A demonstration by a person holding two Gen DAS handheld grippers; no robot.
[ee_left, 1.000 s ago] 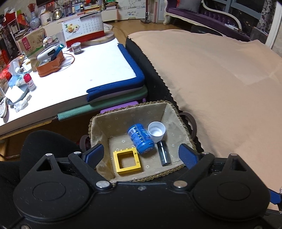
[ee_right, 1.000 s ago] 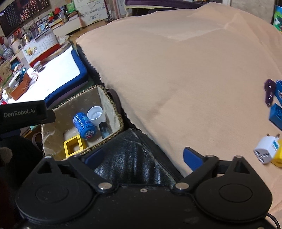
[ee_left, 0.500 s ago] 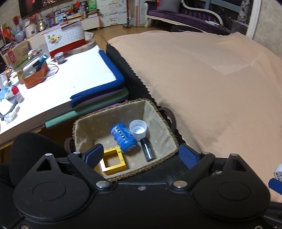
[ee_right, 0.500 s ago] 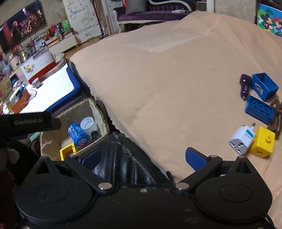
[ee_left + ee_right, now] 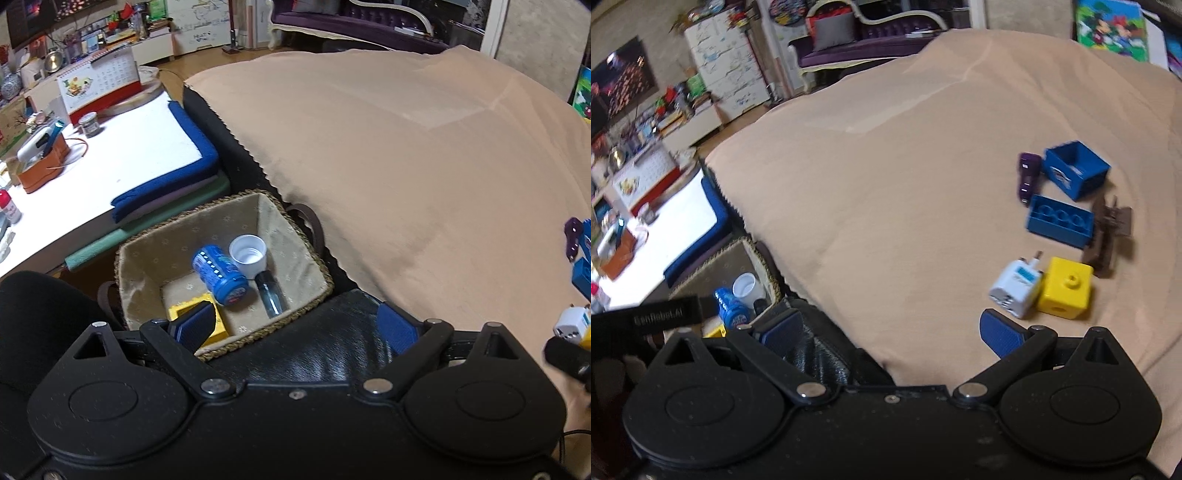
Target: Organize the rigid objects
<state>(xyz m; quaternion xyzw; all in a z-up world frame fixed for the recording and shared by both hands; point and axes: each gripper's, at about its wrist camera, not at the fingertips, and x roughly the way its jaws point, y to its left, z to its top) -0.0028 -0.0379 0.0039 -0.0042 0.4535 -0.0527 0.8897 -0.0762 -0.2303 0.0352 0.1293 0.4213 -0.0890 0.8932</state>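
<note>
The lined basket (image 5: 303,258) sits low beside the bed's near left corner, holding a blue can (image 5: 219,275) on its side, a white cap (image 5: 248,254), a small dark bottle (image 5: 269,293) and a yellow square frame (image 5: 218,328). Out on the tan bedspread (image 5: 905,166), well to the right, a white plug adapter (image 5: 1015,288) touches a yellow cube (image 5: 1065,288); beyond lie a blue brick (image 5: 1060,219), blue box (image 5: 1076,171), purple piece (image 5: 1028,177) and brown clip (image 5: 1108,236). Left gripper (image 5: 295,326) and right gripper (image 5: 892,330) both hang spread, empty.
</note>
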